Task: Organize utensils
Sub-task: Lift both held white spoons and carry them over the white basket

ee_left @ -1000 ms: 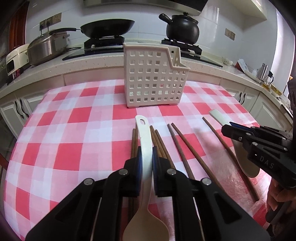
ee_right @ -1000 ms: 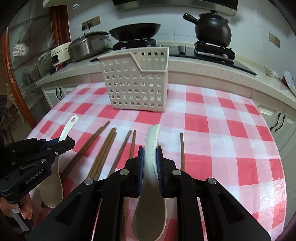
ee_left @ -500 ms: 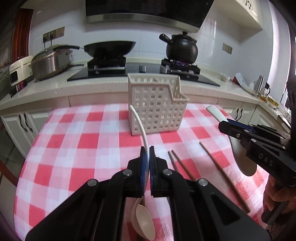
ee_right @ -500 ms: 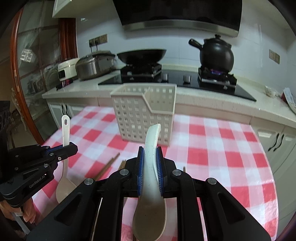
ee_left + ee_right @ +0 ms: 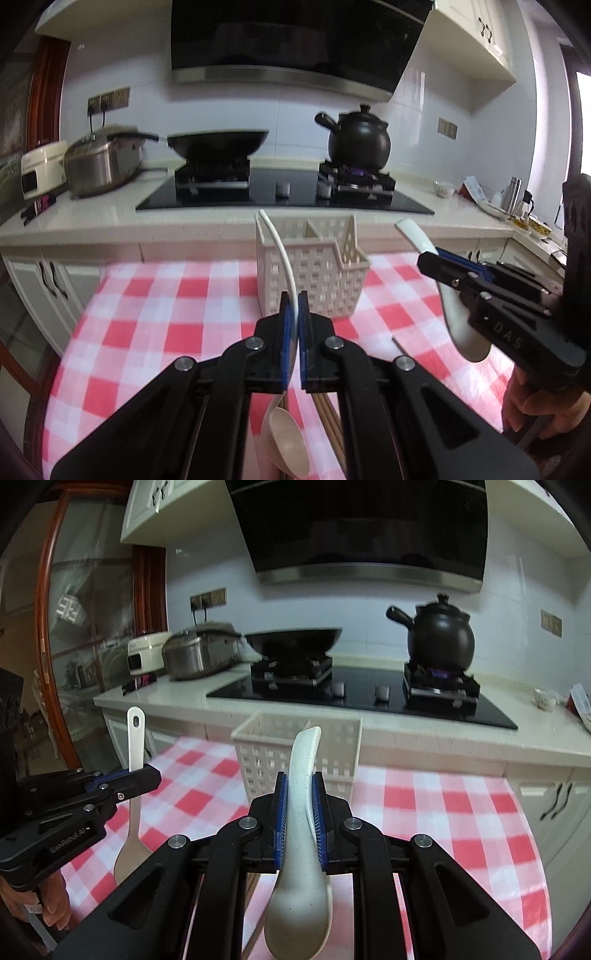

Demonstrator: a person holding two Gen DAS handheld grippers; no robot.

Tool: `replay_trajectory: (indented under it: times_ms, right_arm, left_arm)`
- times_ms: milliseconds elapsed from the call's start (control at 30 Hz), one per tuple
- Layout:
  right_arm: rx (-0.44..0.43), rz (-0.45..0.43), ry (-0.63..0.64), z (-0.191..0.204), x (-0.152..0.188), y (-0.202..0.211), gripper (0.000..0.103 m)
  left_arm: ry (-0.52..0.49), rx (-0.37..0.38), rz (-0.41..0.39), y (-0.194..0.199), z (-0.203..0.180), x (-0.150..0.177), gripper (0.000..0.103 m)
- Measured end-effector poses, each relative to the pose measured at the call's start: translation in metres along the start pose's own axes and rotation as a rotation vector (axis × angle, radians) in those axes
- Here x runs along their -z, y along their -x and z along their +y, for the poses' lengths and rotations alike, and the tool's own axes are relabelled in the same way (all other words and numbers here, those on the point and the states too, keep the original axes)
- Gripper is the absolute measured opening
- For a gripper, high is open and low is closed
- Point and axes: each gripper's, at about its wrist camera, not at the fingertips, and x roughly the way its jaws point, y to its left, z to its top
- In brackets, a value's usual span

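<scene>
- Utensil caddy [image 5: 314,275]: open-topped, inner divider; air above unobstructed.
- Checkered tablecloth [image 5: 155,317]: bare left of caddy.
- Chopsticks [image 5: 328,424]: lie beneath the left gripper [image 5: 294,314].

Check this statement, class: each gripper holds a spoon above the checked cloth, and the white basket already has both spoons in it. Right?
Not quite. The basket holds no spoons: the left wrist view shows its compartments bare. The left gripper is shut on one spoon and the right gripper on the other spoon, both above the cloth.
</scene>
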Motion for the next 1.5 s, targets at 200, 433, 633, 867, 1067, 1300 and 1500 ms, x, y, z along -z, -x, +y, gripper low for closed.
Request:
replay_trajectory:
  times_ms: [200,433,633,867,1067,1300,1500]
  right_arm:
    - [-0.020,-0.034,-0.007,-0.015,-0.023,-0.023,0.016]
    - [-0.034,-0.086,-0.002,-0.023,-0.043,-0.040,0.016]
    - [-0.037,-0.098,0.004,-0.028,-0.059,-0.062,0.016]
    - [-0.057,-0.113,-0.023,-0.041,-0.075,-0.091,0.016]
    - [-0.094,-0.124,-0.046,-0.048,-0.084,-0.112,0.016]
    - [-0.110,-0.139,-0.074,-0.056,-0.085,-0.138,0.016]
    - [-0.121,-0.171,-0.055,-0.057,-0.077,-0.153,0.016]
  left_arm:
    - [-0.019,-0.019,-0.049,-0.012,0.000,-0.033,0.004]
    - [-0.004,-0.015,-0.099,-0.026,0.003,-0.066,0.004]
    - [-0.020,-0.014,-0.127,-0.043,-0.002,-0.097,0.004]
    - [-0.016,-0.021,-0.172,-0.058,0.004,-0.138,0.004]
    - [0.016,-0.027,-0.200,-0.078,0.014,-0.158,0.004]
    - [0.057,-0.021,-0.210,-0.104,0.021,-0.158,0.004]
    - [0.064,-0.021,-0.193,-0.131,0.027,-0.147,0.004]
